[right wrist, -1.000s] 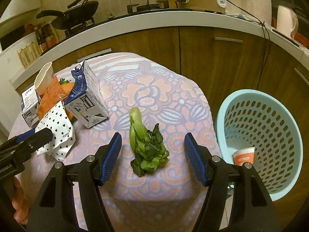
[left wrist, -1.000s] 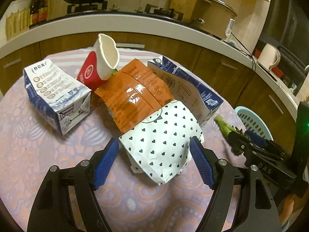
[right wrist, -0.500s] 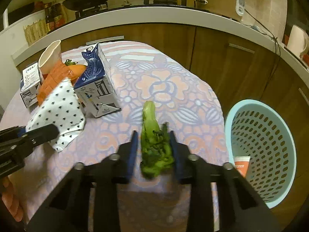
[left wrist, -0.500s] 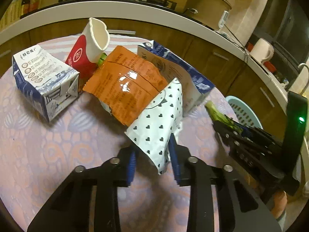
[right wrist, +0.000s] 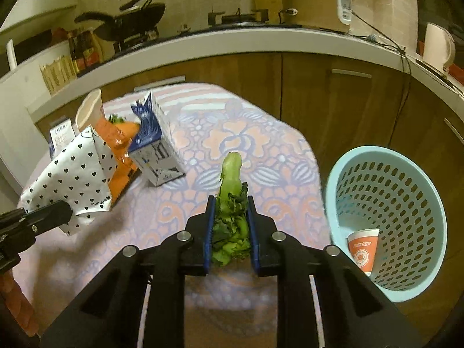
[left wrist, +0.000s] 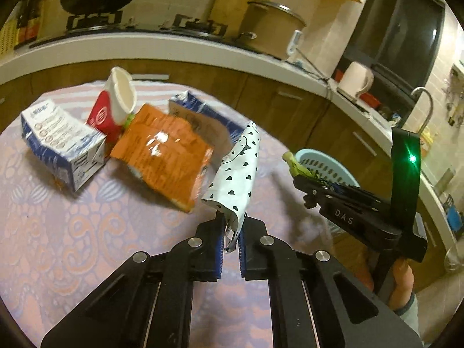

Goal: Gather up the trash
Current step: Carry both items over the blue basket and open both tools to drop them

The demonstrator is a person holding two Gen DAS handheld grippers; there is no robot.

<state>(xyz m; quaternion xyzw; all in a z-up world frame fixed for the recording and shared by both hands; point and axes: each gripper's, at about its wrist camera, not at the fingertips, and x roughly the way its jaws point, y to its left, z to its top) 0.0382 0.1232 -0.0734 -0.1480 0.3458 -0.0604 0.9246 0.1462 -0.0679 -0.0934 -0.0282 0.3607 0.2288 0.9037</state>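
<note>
My left gripper [left wrist: 231, 226] is shut on the lower corner of a white bag with black hearts [left wrist: 239, 171], which hangs lifted off the table; the same bag [right wrist: 72, 179] shows at the left of the right wrist view. My right gripper [right wrist: 230, 211] is shut on a green leafy vegetable [right wrist: 230, 200], its pale stalk pointing forward, raised above the patterned tablecloth [right wrist: 261, 145]. Beside the table on the right stands a light blue perforated basket [right wrist: 385, 223] with an orange paper cup [right wrist: 362, 249] inside. The right gripper [left wrist: 307, 174] with the vegetable also appears in the left wrist view.
On the table lie an orange wrapper [left wrist: 165, 156], a blue and white carton [left wrist: 61, 148], a red and white paper cup [left wrist: 116, 104] and a second blue carton [right wrist: 156, 148]. A curved kitchen counter [right wrist: 261, 40] with wooden cabinets runs behind the table.
Both grippers have gone from wide open to shut, the left on the heart bag, the right on the vegetable. Both things have since been lifted off the tablecloth.
</note>
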